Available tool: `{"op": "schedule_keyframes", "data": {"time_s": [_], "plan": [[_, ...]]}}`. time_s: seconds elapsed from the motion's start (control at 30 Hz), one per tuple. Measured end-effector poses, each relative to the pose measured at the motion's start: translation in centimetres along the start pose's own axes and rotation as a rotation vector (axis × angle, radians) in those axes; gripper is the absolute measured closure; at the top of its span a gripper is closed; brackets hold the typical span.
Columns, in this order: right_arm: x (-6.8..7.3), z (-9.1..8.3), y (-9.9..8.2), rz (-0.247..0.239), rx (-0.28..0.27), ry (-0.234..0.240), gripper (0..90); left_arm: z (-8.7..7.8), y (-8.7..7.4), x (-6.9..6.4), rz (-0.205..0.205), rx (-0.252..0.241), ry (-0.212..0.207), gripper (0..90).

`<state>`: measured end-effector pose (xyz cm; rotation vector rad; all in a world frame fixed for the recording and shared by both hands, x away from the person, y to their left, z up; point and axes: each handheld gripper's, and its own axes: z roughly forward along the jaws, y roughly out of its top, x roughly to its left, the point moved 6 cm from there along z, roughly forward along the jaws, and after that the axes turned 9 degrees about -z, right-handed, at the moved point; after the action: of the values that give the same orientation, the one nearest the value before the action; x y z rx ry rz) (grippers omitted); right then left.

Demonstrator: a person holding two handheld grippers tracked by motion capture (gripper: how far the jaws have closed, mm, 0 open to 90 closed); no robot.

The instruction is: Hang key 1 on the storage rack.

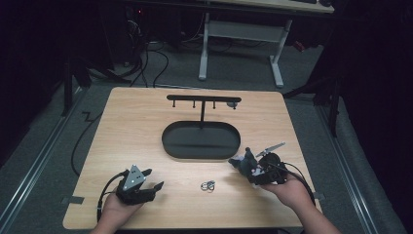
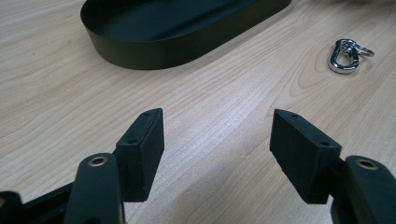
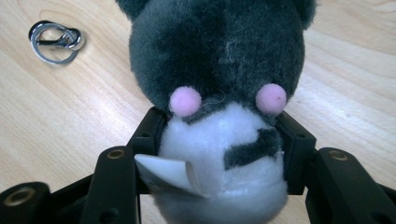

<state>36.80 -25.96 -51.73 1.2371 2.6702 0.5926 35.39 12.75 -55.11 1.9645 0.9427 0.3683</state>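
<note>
A small grey and white plush toy [image 3: 219,93] with two pink dots and a white tag sits squeezed between the jaws of my right gripper [image 3: 219,140]. In the high view that gripper [image 1: 248,165] hovers at the table's right front, holding the plush toy [image 1: 245,160] just off the tray's near edge. A silver clip with a key ring [image 1: 208,185] lies on the wood between both hands, also seen as the clip [image 2: 346,55] and the ring [image 3: 55,41]. My left gripper [image 1: 155,186] rests at the left front; its jaws [image 2: 217,149] stand apart over bare wood.
A black oval tray [image 1: 168,141] with a T-shaped hook stand [image 1: 202,101] sits mid-table; its wall [image 2: 154,51] lies ahead of the left jaws. The wooden table [image 1: 136,117] ends close behind both hands. Desk legs and cables stand on the floor beyond.
</note>
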Motion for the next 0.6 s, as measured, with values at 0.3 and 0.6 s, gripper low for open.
{"op": "schedule_keyframes", "data": {"time_s": [0.3, 0.6], "plan": [[-0.07, -0.50, 0.45, 0.016, -0.006, 0.013, 46.6, -0.06, 0.04, 0.00, 0.003, -0.003, 0.002, 35.9], [-0.12, -0.88, 0.90, 0.008, -0.007, 0.015, 46.6, -0.09, 0.08, -0.04, 0.003, -0.004, 0.001, 35.9]]}}
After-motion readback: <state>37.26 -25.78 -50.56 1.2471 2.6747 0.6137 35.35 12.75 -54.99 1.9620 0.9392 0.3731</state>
